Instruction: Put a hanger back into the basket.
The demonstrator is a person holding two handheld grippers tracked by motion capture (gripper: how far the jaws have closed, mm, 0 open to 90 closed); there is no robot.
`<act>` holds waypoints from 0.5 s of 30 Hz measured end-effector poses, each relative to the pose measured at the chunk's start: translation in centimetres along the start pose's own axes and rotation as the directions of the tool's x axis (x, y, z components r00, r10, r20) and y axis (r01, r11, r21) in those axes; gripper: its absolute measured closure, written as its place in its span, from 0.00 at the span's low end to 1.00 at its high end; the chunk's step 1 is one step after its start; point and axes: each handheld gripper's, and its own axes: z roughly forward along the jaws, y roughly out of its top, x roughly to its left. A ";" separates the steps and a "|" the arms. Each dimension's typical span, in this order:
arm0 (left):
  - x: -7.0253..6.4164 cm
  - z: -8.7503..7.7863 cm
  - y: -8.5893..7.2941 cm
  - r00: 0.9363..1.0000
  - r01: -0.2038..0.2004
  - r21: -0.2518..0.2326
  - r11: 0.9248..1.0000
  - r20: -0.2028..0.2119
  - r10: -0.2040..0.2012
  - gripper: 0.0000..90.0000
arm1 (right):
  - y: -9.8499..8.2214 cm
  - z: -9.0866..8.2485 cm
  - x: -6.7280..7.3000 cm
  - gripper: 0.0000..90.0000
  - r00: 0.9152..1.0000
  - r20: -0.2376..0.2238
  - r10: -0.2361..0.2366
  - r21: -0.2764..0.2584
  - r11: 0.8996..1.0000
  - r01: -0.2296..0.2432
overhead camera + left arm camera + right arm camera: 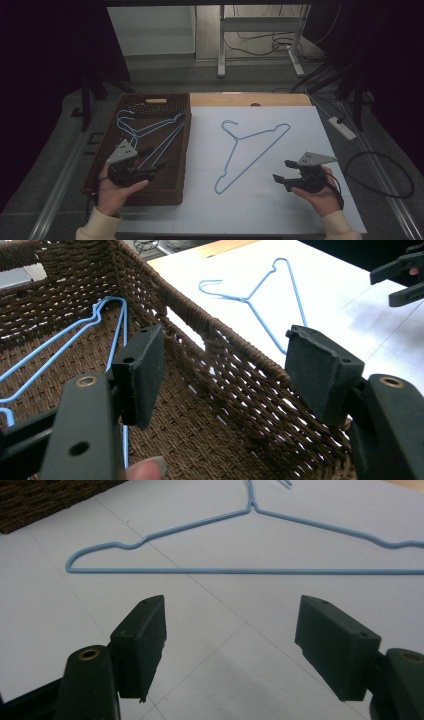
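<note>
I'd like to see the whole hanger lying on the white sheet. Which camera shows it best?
The high view: the hanger shows entire, hook to bar. The right gripper view is closer but crops the hook and one end. The left gripper view shows it far off, partly behind a pad.

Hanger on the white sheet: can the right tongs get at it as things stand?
Probably yes. The right tongs stand open, facing the hanger flat on the white sheet, with nothing between them.
</note>
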 end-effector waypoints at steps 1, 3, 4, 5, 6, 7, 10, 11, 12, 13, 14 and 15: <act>0.0 0.0 0.0 1.000 -0.001 0.000 1.000 0.000 0.001 0.36 | 0.1 0.2 0.0 0.33 1.000 0.006 0.010 0.007 1.000 -0.010; 0.0 0.0 0.0 1.000 -0.002 0.000 1.000 0.002 0.002 0.36 | 0.3 0.7 0.0 0.33 1.000 0.020 0.020 0.024 0.999 -0.020; 0.0 0.0 -0.1 1.000 -0.002 0.001 1.000 0.002 0.002 0.36 | 0.6 1.2 -0.1 0.34 0.999 0.022 0.025 0.035 0.999 -0.026; 0.0 0.0 -0.1 1.000 -0.002 0.001 1.000 0.002 0.002 0.36 | 0.8 1.6 -0.1 0.35 0.999 0.024 0.031 0.047 0.998 -0.032; -0.1 0.0 -0.1 1.000 -0.004 0.002 1.000 0.003 0.004 0.36 | 1.0 1.9 -0.1 0.36 0.999 0.026 0.036 0.055 0.998 -0.037; -0.1 0.0 -0.1 1.000 -0.004 0.003 1.000 0.004 0.004 0.36 | 1.2 2.2 -0.1 0.36 0.999 0.026 0.039 0.064 0.997 -0.041; -0.1 0.1 -0.2 1.000 -0.005 0.007 1.000 0.008 0.005 0.36 | 2.1 3.7 -0.2 0.45 0.999 0.011 0.049 0.116 0.992 -0.050; -0.1 0.2 -0.2 1.000 -0.006 0.009 1.000 0.009 0.006 0.36 | 2.3 4.2 -0.3 0.47 0.999 0.013 0.049 0.129 0.990 -0.050; -0.2 0.3 -0.3 1.000 -0.007 0.012 1.000 0.008 0.007 0.36 | 2.5 4.5 -0.3 0.50 0.999 0.013 0.051 0.139 0.989 -0.053; -0.2 0.3 -0.3 1.000 -0.006 0.014 1.000 0.012 0.005 0.36 | 2.8 5.1 -0.3 0.58 0.999 0.014 0.051 0.158 0.986 -0.052; -0.2 0.4 -0.3 1.000 -0.007 0.016 1.000 0.014 0.007 0.36 | 3.2 5.6 -0.4 0.66 0.999 0.011 0.051 0.180 0.982 -0.052; -0.3 0.4 -0.3 1.000 -0.008 0.017 1.000 0.014 0.007 0.36 | 3.4 5.9 -0.5 0.71 0.999 0.007 0.054 0.189 0.980 -0.054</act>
